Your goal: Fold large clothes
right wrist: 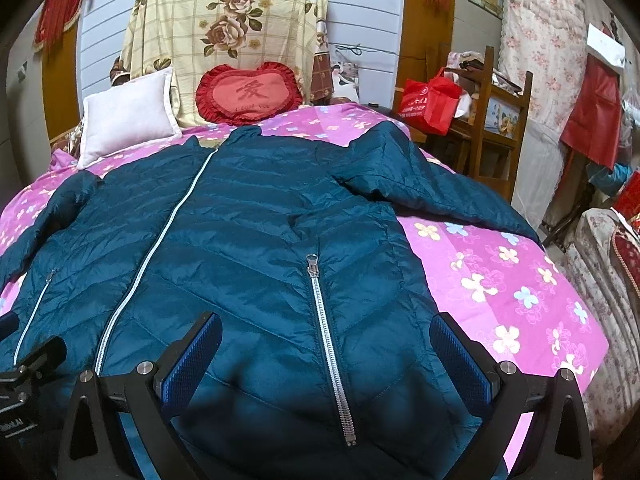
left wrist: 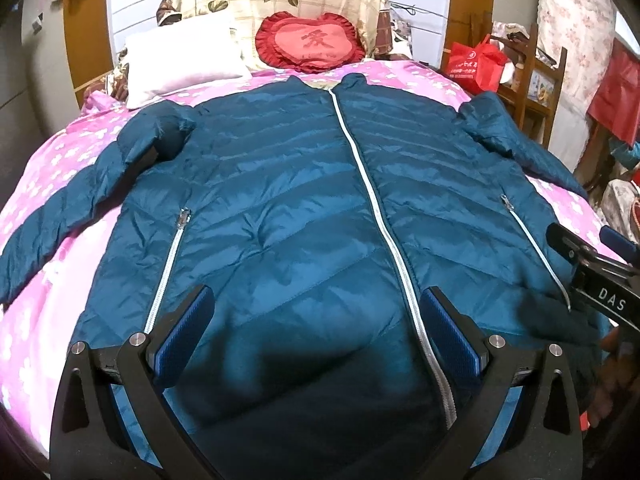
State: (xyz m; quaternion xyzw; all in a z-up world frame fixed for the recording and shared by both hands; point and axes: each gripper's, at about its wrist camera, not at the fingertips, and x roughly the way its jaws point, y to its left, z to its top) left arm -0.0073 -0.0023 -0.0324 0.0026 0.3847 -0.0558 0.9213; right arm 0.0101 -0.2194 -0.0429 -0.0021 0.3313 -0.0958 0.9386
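Nearest the cameras, the left gripper [left wrist: 316, 320] and the right gripper [right wrist: 326, 352] hover over the hem end of the jacket [left wrist: 304, 184], each with jaws spread wide and nothing between the blue pads [left wrist: 184, 328]; neither appears to touch the fabric. The jacket lies front-up and zipped on the pink floral bedspread [right wrist: 500, 280], occupying most of the bed.

Risk: the shell looks slick and puffy, so a shallow pinch would likely slide off or take only the top layer, leaving the back panel behind and skewing the fold. A jaw closing on the pocket zipper [right wrist: 332, 348] or centre zipper [left wrist: 384, 208] could snag. Uneven lifting by the two grippers would probably twist the body.

Orientation: the long axis runs along the centre zipper, hem toward the cameras, collar [left wrist: 340, 80] pointing away toward the heart cushion [left wrist: 310, 46] and white pillow [right wrist: 124, 114]. The sleeves [right wrist: 440, 188] splay outward to both sides.
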